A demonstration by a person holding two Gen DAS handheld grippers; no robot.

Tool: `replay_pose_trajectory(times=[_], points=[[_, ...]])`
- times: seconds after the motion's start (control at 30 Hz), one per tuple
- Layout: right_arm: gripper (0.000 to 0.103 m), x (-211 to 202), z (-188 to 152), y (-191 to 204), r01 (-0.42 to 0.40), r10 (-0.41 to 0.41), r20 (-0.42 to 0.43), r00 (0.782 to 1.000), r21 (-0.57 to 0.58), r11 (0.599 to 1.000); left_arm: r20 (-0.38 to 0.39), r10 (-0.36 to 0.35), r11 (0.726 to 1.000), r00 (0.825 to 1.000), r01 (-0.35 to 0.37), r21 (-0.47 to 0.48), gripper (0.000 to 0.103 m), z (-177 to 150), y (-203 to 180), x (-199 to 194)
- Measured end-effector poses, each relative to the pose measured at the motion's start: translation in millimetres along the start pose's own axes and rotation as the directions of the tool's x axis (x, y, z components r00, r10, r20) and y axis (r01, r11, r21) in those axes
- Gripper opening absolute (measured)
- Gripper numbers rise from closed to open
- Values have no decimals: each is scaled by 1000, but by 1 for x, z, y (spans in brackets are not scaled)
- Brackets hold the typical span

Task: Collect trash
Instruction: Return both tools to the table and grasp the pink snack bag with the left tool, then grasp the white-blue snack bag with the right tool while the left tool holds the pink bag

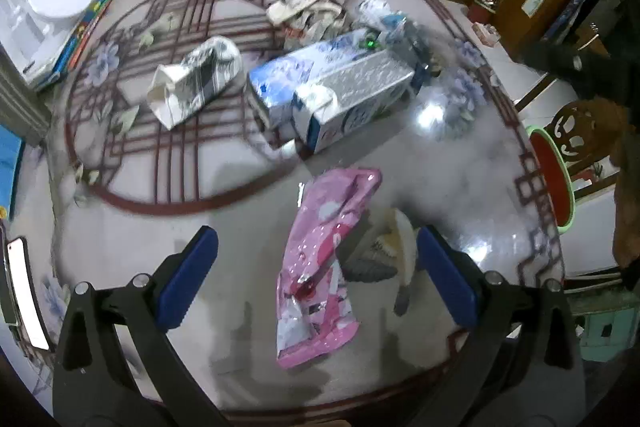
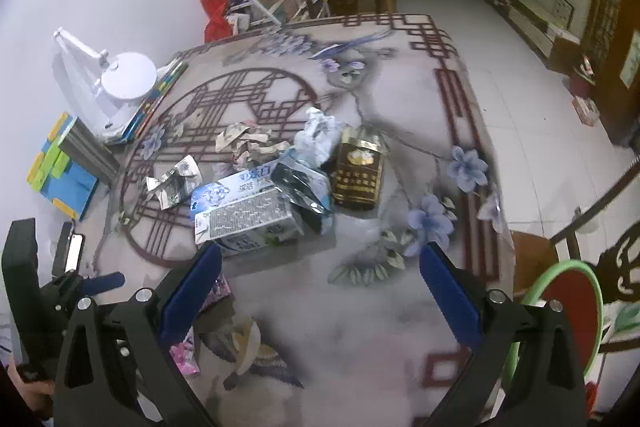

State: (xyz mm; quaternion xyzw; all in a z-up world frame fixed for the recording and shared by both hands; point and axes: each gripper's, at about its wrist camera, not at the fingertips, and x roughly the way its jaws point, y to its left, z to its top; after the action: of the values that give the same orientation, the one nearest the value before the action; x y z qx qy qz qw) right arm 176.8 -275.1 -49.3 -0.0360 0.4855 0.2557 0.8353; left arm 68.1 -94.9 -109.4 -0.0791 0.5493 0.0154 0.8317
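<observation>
Trash lies scattered on a patterned table (image 1: 472, 163). A pink wrapper (image 1: 320, 267) lies flat between the fingers of my open left gripper (image 1: 316, 275), which hovers over it. Beside the wrapper sits a banana peel (image 1: 396, 239). Further off stand blue-and-white milk cartons (image 1: 332, 87), a crushed silver carton (image 1: 196, 79) and crumpled paper (image 1: 308, 13). My right gripper (image 2: 320, 291) is open and empty above the table, with the milk carton (image 2: 244, 215), a dark gold pouch (image 2: 358, 167), a silver bag (image 2: 304, 191) and crumpled paper (image 2: 248, 143) beyond it. The banana peel (image 2: 248, 347) and pink wrapper (image 2: 186, 355) lie low left.
A white desk lamp (image 2: 124, 79) and colourful books (image 2: 60, 167) stand at the table's left edge, a phone (image 1: 26, 291) near the front left. A red and green stool (image 2: 568, 311) and carved wooden chairs (image 1: 580, 139) sit to the right of the table.
</observation>
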Motion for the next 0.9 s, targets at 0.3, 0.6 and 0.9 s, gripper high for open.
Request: replay_pose_trajectory(times=[0.3, 0.6, 0.9], points=[[96, 36, 24, 14, 12, -13, -33, 999, -29, 1000, -61, -7, 1000, 998, 7, 3, 94, -5, 7, 29], [95, 71, 38, 18, 34, -37, -81, 996, -41, 999, -115, 53, 998, 992, -48, 48, 33, -1, 17, 52], [71, 102, 48, 16, 33, -36, -137, 990, -25, 999, -76, 64, 997, 995, -62, 35, 26, 13, 47, 41]])
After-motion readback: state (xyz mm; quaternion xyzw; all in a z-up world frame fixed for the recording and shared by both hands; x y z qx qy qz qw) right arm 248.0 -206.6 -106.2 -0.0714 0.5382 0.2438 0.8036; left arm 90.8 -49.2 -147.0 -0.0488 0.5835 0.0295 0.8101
